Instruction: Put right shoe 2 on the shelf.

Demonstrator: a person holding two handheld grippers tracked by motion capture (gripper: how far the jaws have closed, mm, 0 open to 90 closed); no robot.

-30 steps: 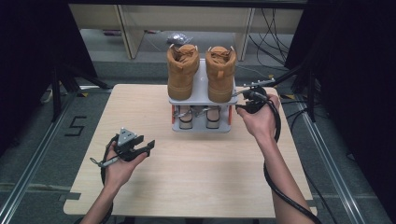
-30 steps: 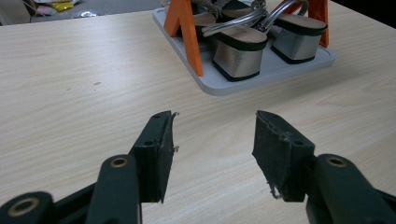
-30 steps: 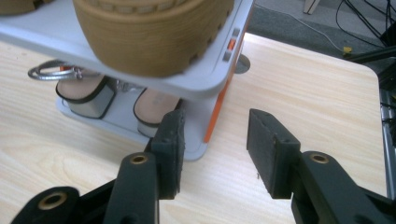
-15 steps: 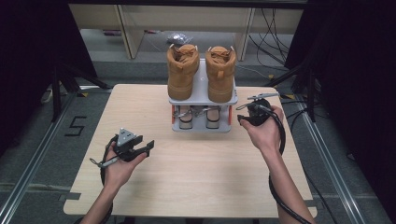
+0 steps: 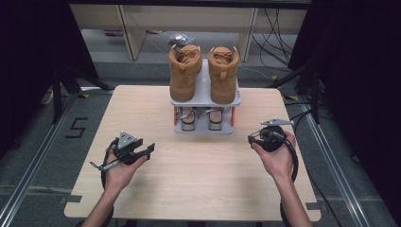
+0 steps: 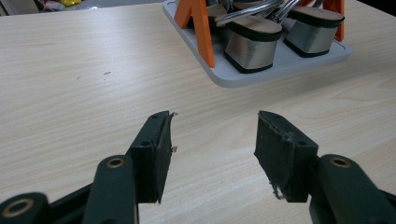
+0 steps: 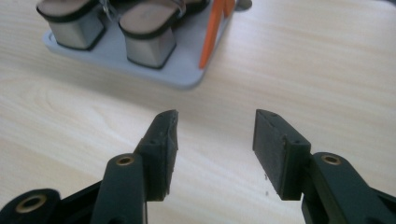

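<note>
Two tan boots [image 5: 184,73] [image 5: 221,75] stand on the top shelf of a grey rack [image 5: 204,81] with orange posts at the table's far middle. Heeled shoes [image 5: 189,119] sit on its lower tray [image 6: 280,67], with their metallic heels [image 7: 149,39] toward me. My left gripper [image 5: 149,150] hovers over the wood at the near left, open and empty [image 6: 214,126], aimed at the rack. To the right of the rack, my right gripper [image 5: 252,139] is low over the table. Its jaws have just been opening and stand open with nothing between them [image 7: 215,122].
The wooden table [image 5: 198,184] ends close behind the rack. Cables [image 5: 302,118] trail over the floor at the right and far side. Black stand legs [image 5: 61,90] rise at the left, and pale shelving [image 5: 123,23] stands beyond the table.
My right hand has come down from beside the rack's top shelf and moved toward me, to the table right of the rack. The left hand has stayed where it was.
</note>
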